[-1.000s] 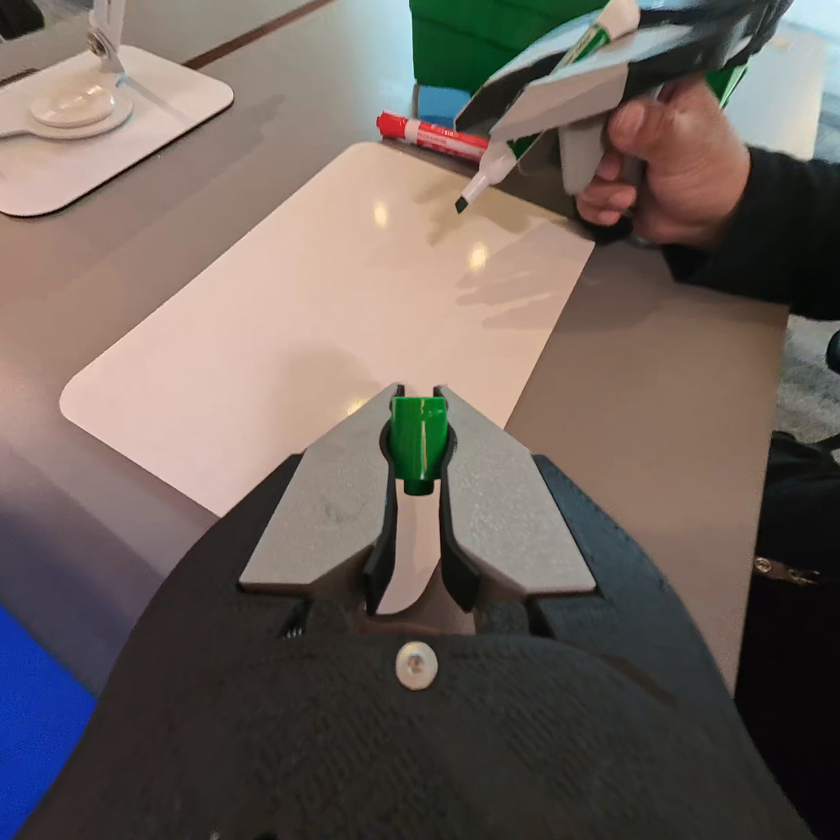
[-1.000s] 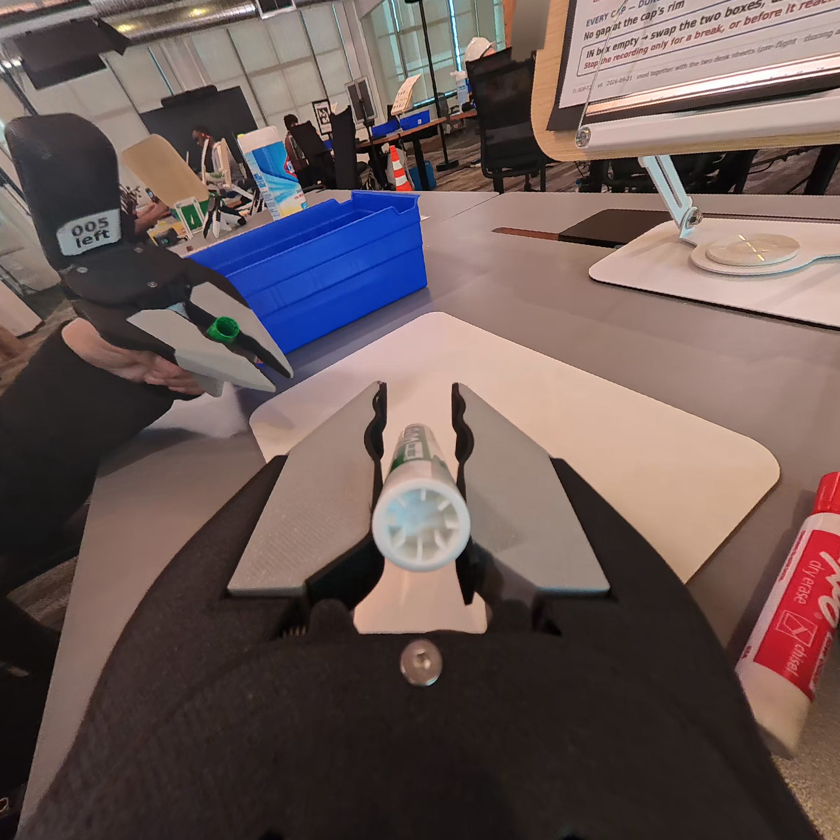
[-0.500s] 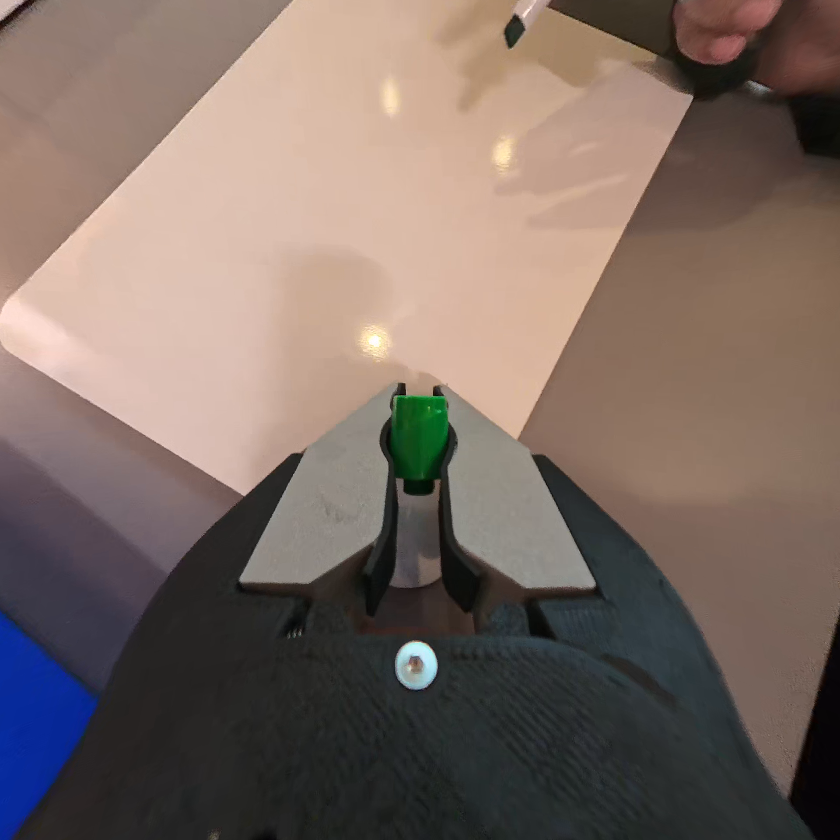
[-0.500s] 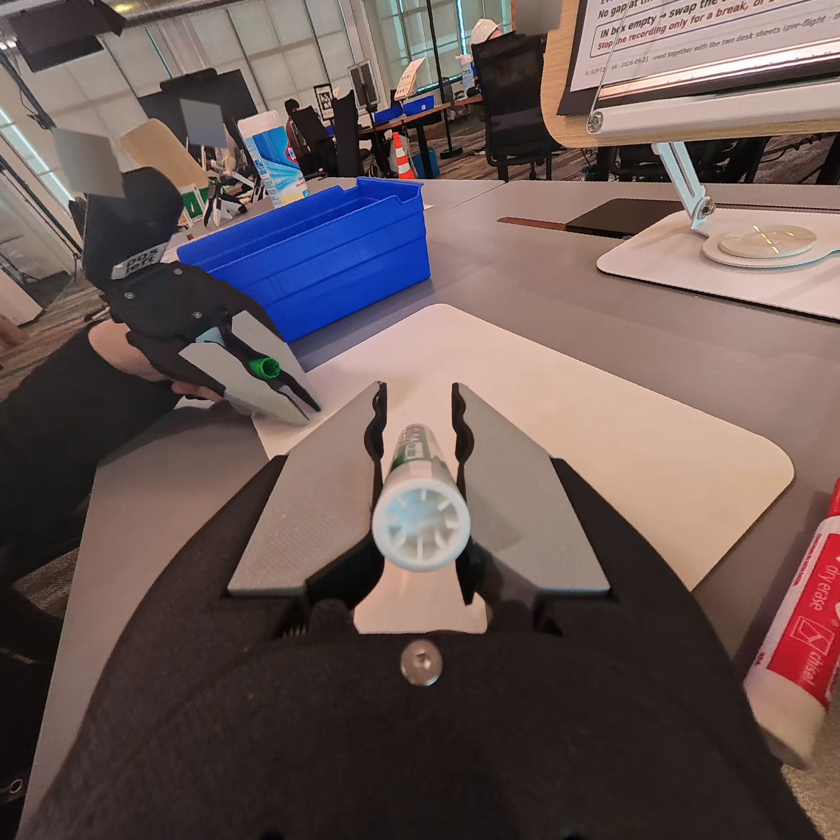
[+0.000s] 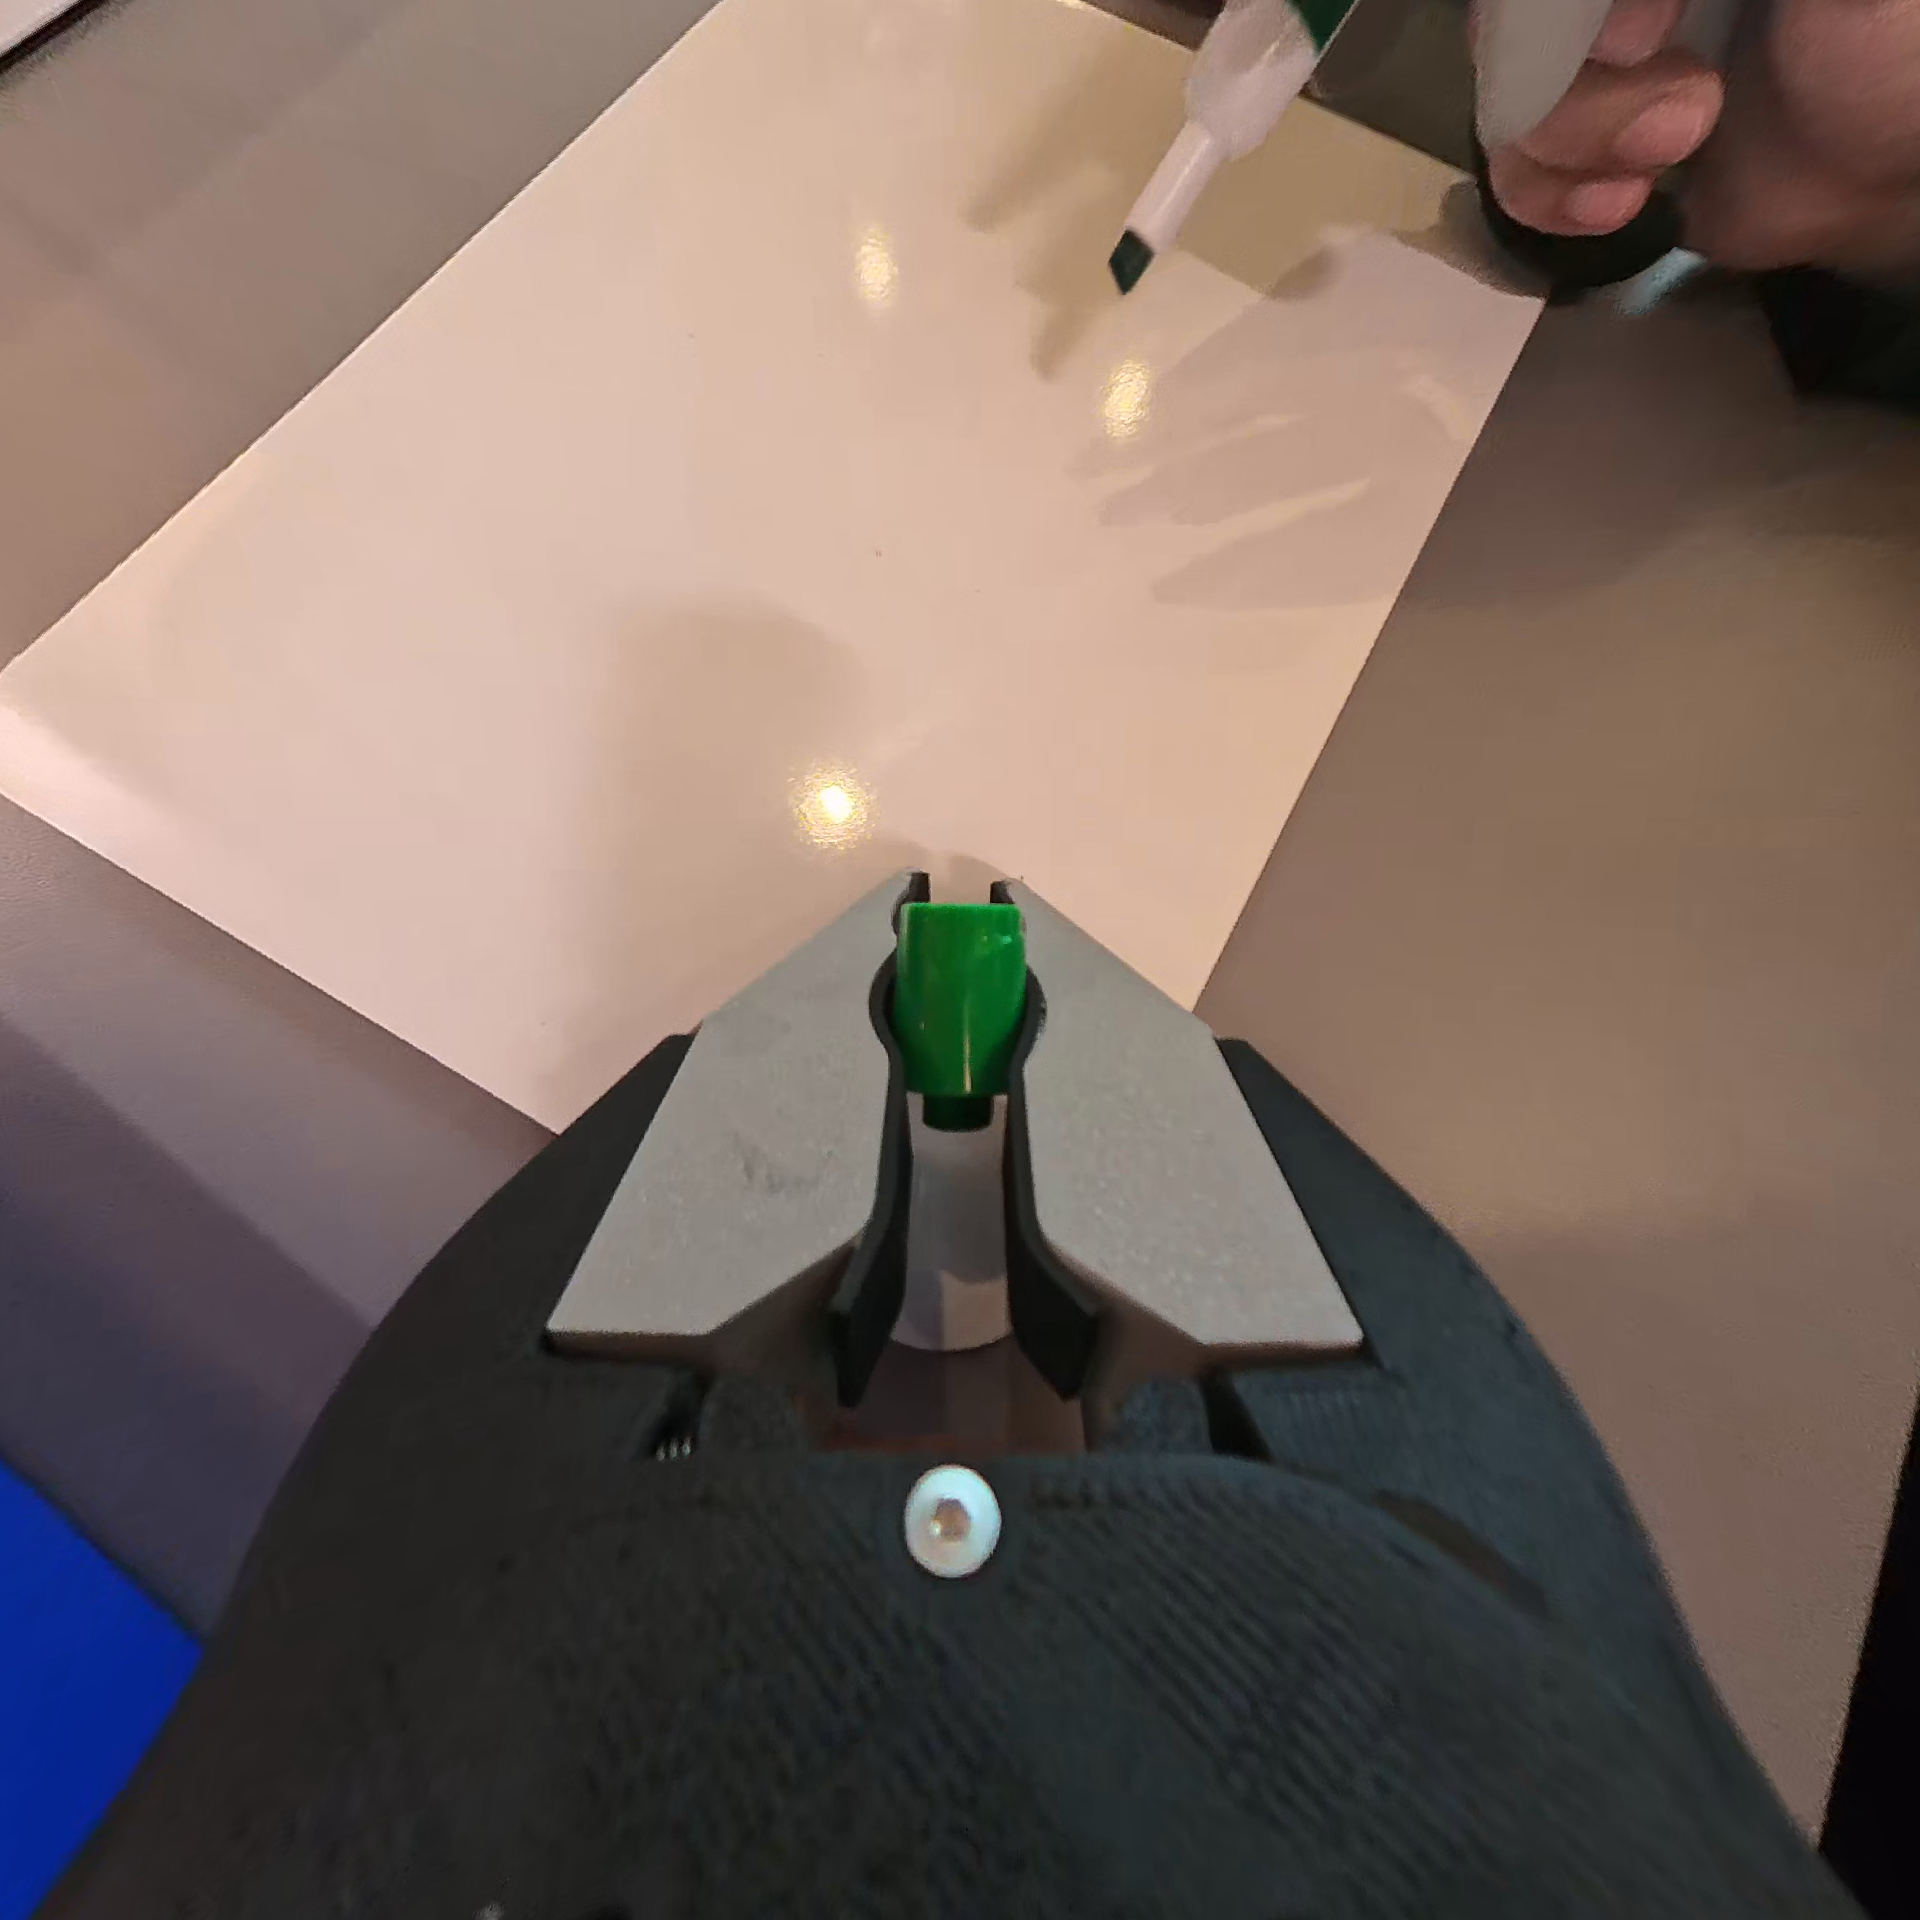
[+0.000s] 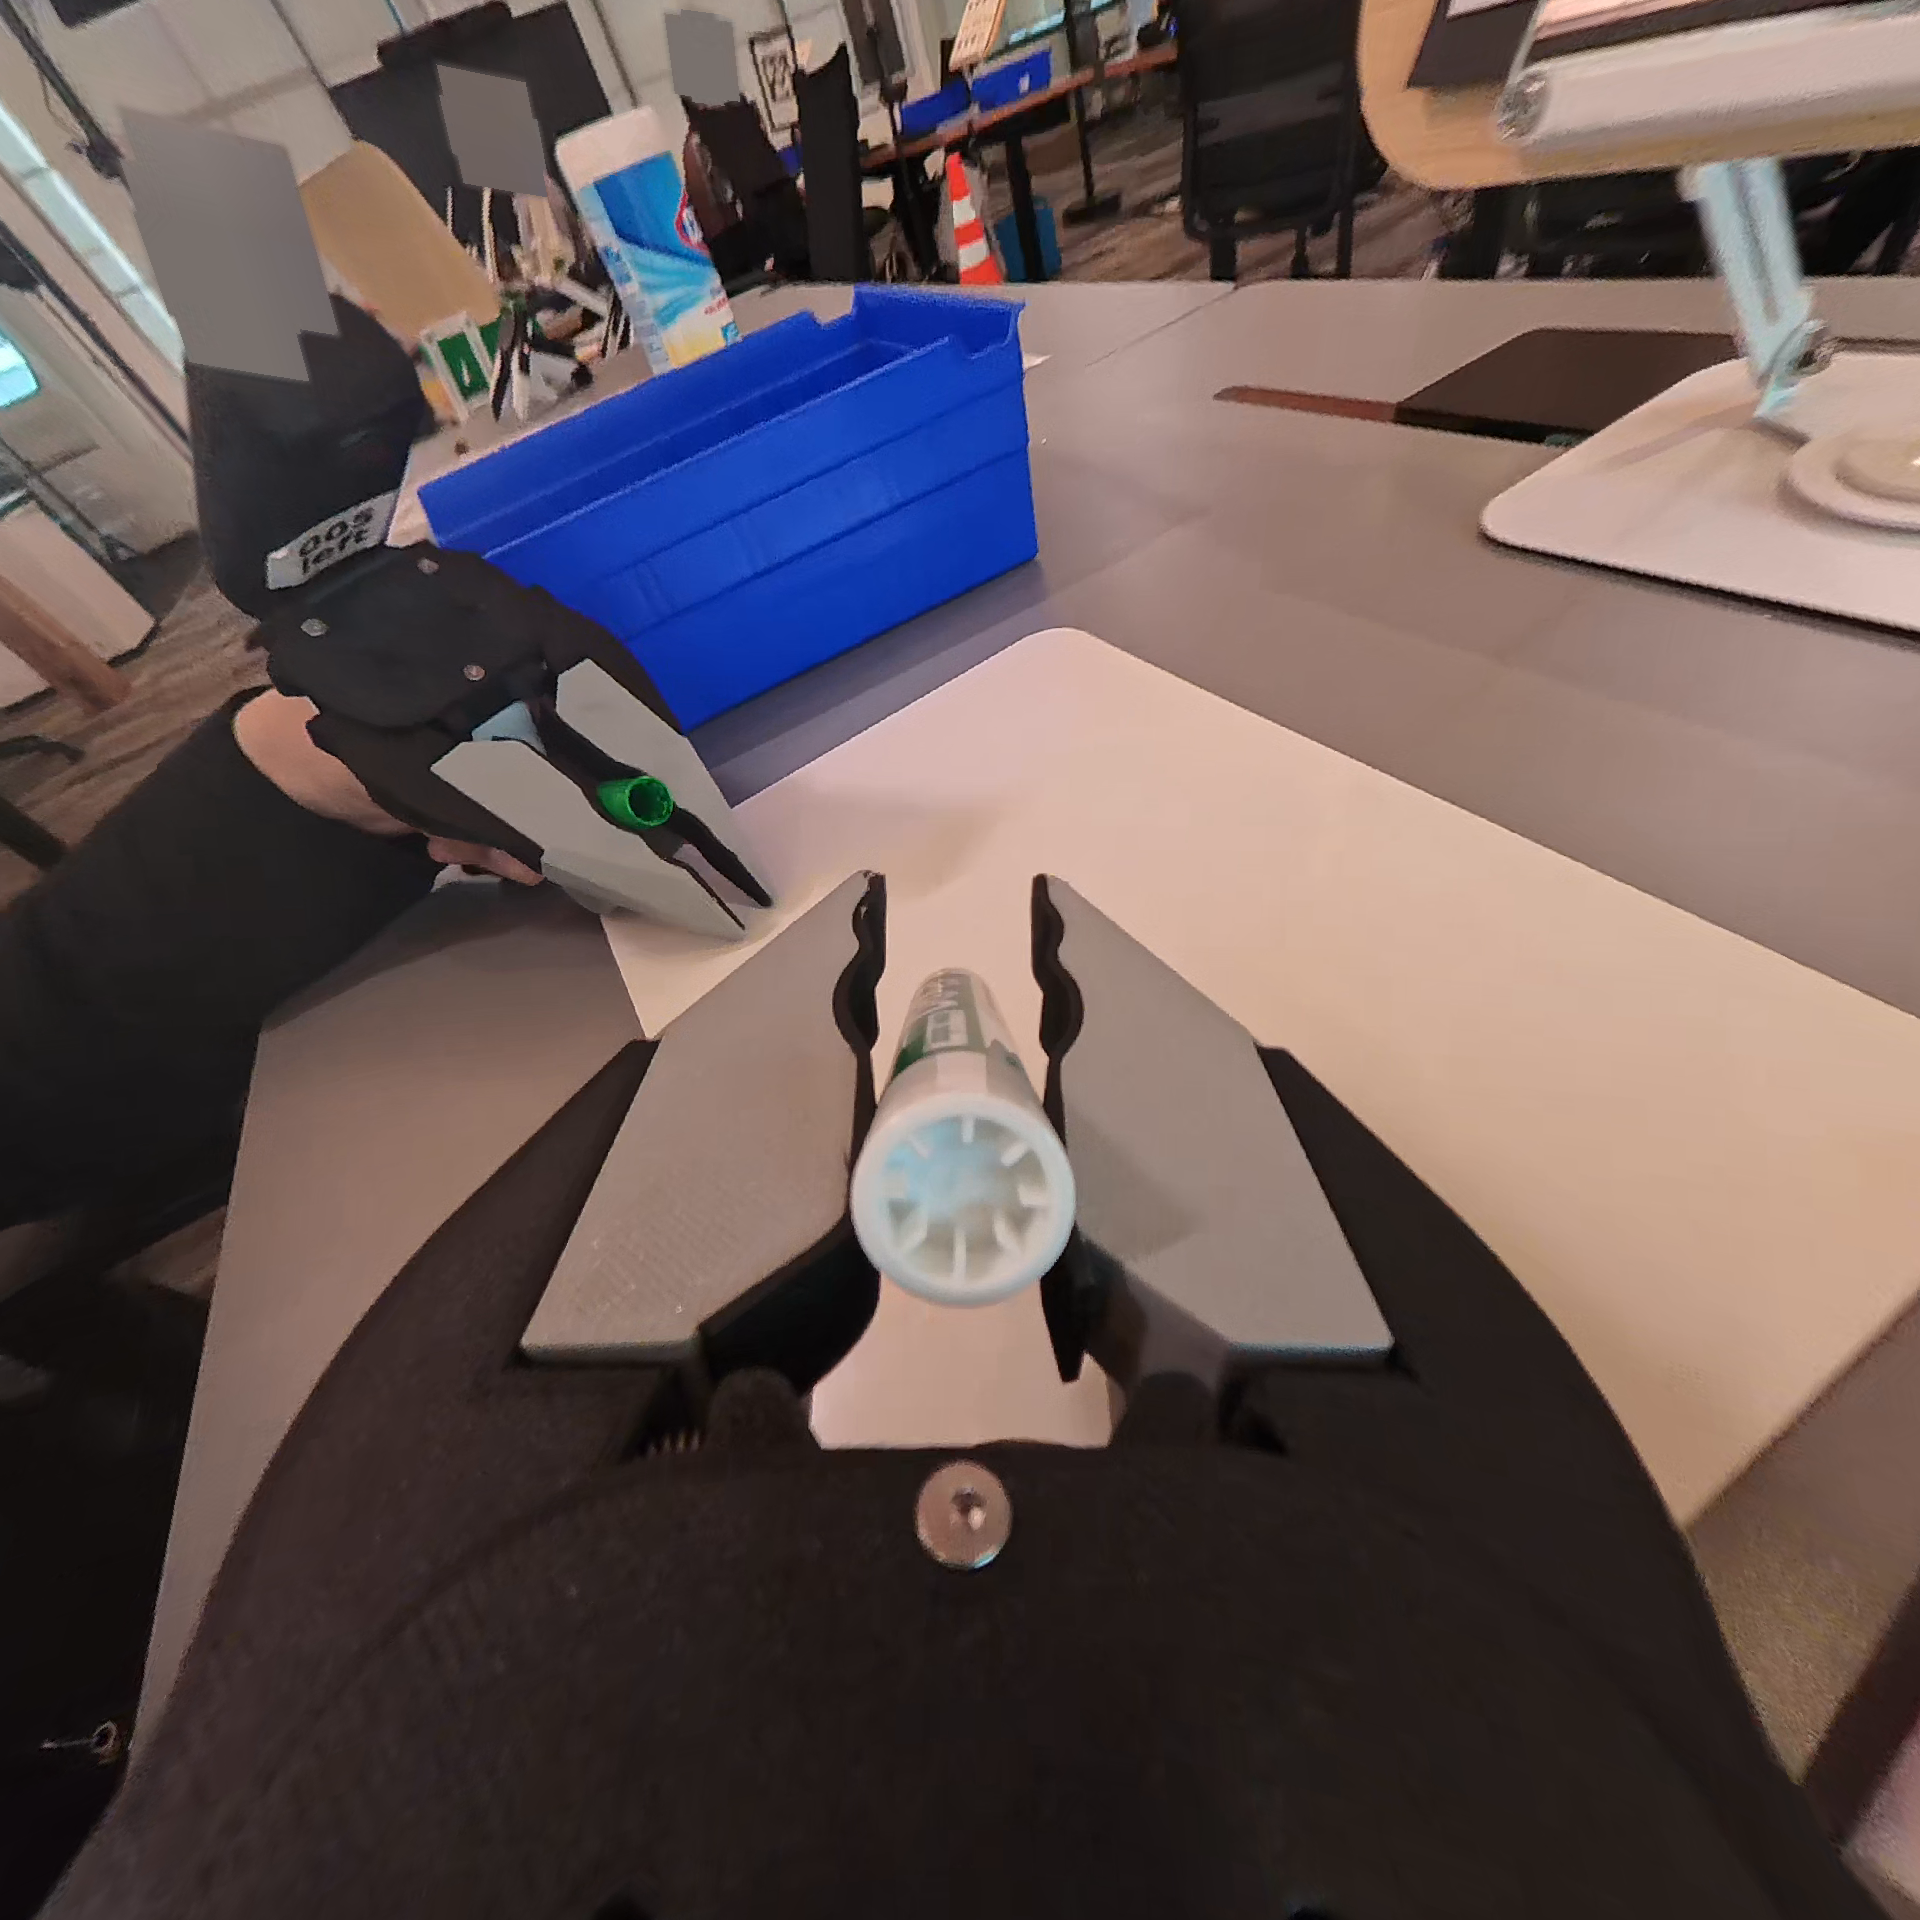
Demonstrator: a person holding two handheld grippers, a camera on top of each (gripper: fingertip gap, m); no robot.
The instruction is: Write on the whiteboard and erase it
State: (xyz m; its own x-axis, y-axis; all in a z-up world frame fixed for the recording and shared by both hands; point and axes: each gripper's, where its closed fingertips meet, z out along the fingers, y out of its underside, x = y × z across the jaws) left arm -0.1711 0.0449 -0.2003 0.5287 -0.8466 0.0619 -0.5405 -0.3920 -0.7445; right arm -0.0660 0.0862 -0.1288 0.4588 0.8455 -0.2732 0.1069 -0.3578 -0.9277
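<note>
Right gripper clamps the uncapped green-labelled white marker, long axis tilted tip-down, tip just above the glossy white whiteboard sheet. Left gripper, at the board's near edge, is clamped on the green plastic cap.

overhead glare, perhaps slight blur

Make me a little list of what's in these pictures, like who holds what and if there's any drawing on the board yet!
left gripper: shut on the green cap, fingers low over the whiteboard's near corner
right gripper: shut on the green marker
marker tip: uncapped, pointing down at the whiteboard; cannot tell if it touches
whiteboard: flat on the grey table, no marks visible
blue bin: on the table beyond the whiteboard, open top
stage: writing not yet begun
</note>
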